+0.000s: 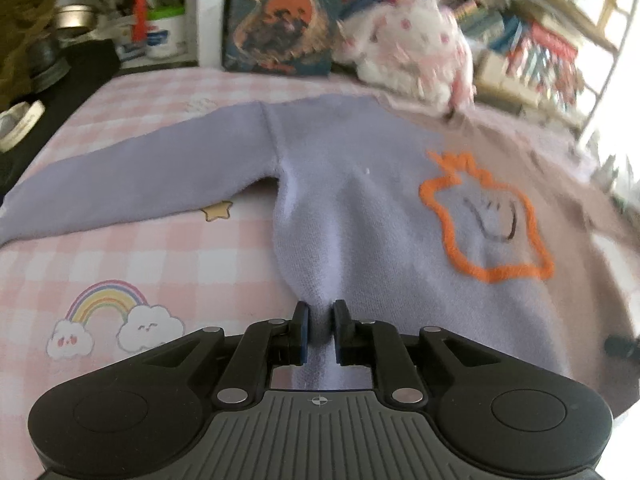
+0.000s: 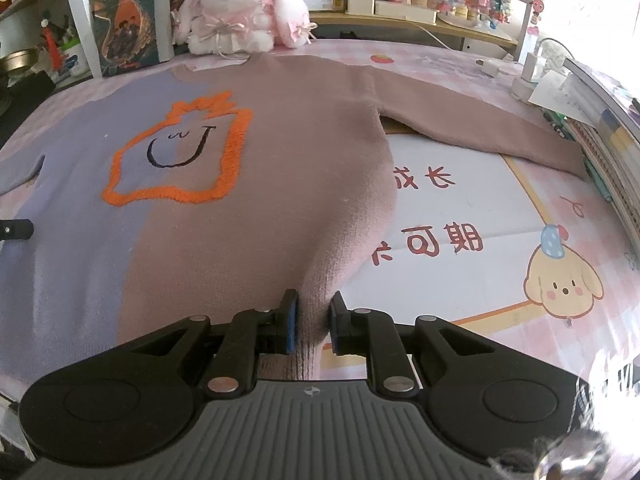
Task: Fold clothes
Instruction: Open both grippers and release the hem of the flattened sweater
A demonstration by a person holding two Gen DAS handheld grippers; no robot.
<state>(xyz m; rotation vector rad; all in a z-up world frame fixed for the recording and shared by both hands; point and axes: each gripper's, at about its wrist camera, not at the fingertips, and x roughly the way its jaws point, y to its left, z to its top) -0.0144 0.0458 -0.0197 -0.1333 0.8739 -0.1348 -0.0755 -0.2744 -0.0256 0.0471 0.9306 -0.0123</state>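
One two-tone knitted sweater (image 2: 208,216) lies spread out, half lilac and half dusty pink, with two long sleeves: one lilac sleeve (image 1: 132,184) and one pink sleeve (image 2: 480,128). It carries one orange outlined figure (image 2: 176,152) with one drawn face inside. Two grippers are present, one left gripper (image 1: 319,322) and one right gripper (image 2: 313,316), each with two jaws. One checked pink cover (image 1: 120,256) shows one rainbow (image 1: 106,300), two clouds with faces, and one yellow star (image 1: 217,211). One cartoon puppy (image 2: 564,284) is printed in the right wrist view. One white-and-pink plush rabbit (image 2: 240,12) and one illustrated book (image 2: 124,20) stand behind.
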